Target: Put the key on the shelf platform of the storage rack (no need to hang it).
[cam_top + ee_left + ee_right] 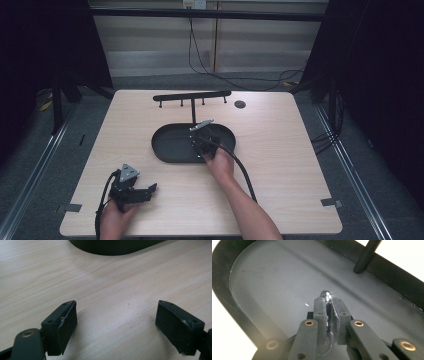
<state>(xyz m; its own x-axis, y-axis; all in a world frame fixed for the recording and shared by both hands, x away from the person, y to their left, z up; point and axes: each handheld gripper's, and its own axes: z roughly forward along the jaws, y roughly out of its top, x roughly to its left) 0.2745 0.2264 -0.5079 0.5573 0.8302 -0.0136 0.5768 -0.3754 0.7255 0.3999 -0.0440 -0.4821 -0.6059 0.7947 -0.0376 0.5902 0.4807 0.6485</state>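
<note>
A black oval tray (165, 150) lies in the middle of the wooden table, with a thin black post (193, 112) rising from its far rim to a bar with small pegs (192, 96). My right gripper (199, 145) reaches down into the tray. In the right gripper view it (327, 301) is shut on a small shiny metal piece (325, 293) whose rounded tip pokes out above the pads, just over the tray floor (274, 282). My left gripper (152, 189) rests low near the table's front left. It stands open (116, 315) with bare wood between its jaws.
A round dark hole (240, 104) sits in the tabletop behind the tray. The tray's near rim (112, 247) lies ahead of the left gripper. The post (365, 257) stands to the upper right of the right gripper. Cables run across the floor behind the table.
</note>
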